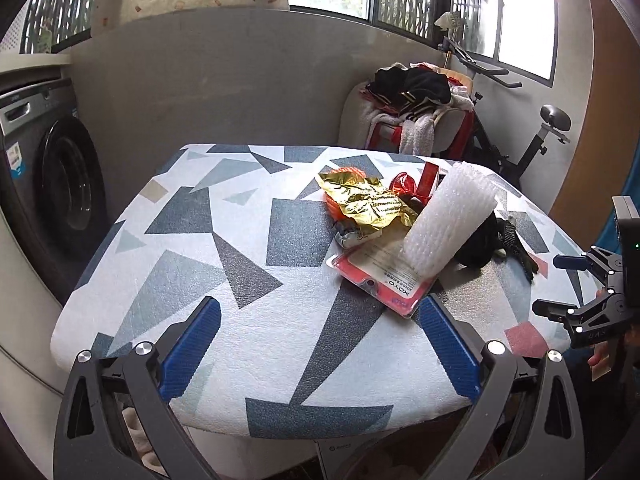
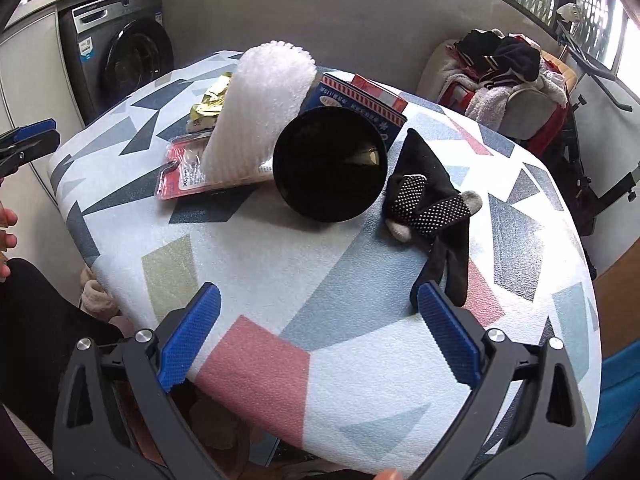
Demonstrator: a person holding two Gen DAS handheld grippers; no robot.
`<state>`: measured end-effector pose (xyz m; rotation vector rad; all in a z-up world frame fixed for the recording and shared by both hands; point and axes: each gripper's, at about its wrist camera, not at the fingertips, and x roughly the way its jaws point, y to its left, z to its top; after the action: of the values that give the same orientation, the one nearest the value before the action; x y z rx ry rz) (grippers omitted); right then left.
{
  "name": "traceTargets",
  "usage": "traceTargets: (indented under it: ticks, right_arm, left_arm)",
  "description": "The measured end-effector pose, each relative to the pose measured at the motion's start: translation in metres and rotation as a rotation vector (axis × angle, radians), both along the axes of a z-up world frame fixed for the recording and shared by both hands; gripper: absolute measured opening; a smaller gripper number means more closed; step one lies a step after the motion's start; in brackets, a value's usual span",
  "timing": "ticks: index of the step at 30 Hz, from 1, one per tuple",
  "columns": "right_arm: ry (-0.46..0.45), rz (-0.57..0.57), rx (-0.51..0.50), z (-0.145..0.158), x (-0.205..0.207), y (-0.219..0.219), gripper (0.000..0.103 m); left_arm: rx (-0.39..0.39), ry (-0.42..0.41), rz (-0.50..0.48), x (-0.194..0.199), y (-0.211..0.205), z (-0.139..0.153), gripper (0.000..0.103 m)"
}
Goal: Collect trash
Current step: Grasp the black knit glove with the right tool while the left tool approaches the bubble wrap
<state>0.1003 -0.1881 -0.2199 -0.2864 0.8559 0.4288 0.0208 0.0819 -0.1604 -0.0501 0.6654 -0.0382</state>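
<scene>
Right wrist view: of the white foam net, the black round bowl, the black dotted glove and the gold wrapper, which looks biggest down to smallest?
1. White foam net and black round bowl: too alike to rank.
2. Black dotted glove, smaller.
3. Gold wrapper, smallest, though half hidden behind the net and farther off.

You have a cluster of trash on the far right part of the table. A white foam net sleeve [image 1: 450,218] lies tilted across a red blister card [image 1: 384,276]. Just behind, a crumpled gold foil wrapper [image 1: 370,202] covers something orange. A round black lid [image 2: 330,164] sits beside the sleeve, with a black dotted glove [image 2: 430,208] touching its right edge.
</scene>
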Motion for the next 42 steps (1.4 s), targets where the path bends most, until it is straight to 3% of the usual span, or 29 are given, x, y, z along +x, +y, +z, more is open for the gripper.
traceTargets:
  ticks: [5, 8, 10, 16, 20, 25, 28, 35, 37, 42]
  right_arm:
    - [0.044, -0.049, 0.030, -0.006, 0.022, -0.021, 0.097]
    - [0.005, -0.144, 0.047, -0.006, 0.032, -0.040, 0.097]
    - [0.033, -0.192, 0.069, -0.010, 0.045, -0.054, 0.097]
    - [0.054, -0.261, 0.097, -0.019, 0.076, -0.079, 0.097]
    - [0.057, -0.287, 0.167, -0.017, 0.095, -0.088, 0.097]
    - [0.058, -0.293, 0.208, -0.013, 0.115, -0.089, 0.079]
    - [0.080, -0.290, 0.240, -0.015, 0.121, -0.088, 0.061]
    - [0.090, -0.310, 0.255, -0.024, 0.130, -0.085, 0.059]
    - [0.104, -0.313, 0.290, -0.024, 0.134, -0.088, 0.044]
    - [0.157, -0.322, 0.294, -0.033, 0.143, -0.089, 0.031]
  left_arm:
    - [-0.030, 0.019, -0.017, 0.018, -0.003, 0.002, 0.097]
    - [-0.080, 0.062, -0.009, 0.028, -0.001, -0.003, 0.097]
    - [-0.096, 0.070, 0.013, 0.030, 0.001, -0.007, 0.097]
    - [-0.079, 0.101, 0.033, 0.036, 0.000, -0.018, 0.097]
    - [-0.080, 0.113, 0.019, 0.040, -0.002, -0.020, 0.097]
    - [-0.057, 0.112, 0.003, 0.041, -0.007, -0.022, 0.097]
    - [-0.039, 0.102, -0.007, 0.041, -0.012, -0.020, 0.097]
    - [-0.027, 0.105, -0.045, 0.047, -0.028, -0.019, 0.097]
    - [-0.029, 0.107, -0.067, 0.050, -0.035, -0.019, 0.097]
    - [-0.031, 0.093, -0.123, 0.058, -0.054, -0.014, 0.097]
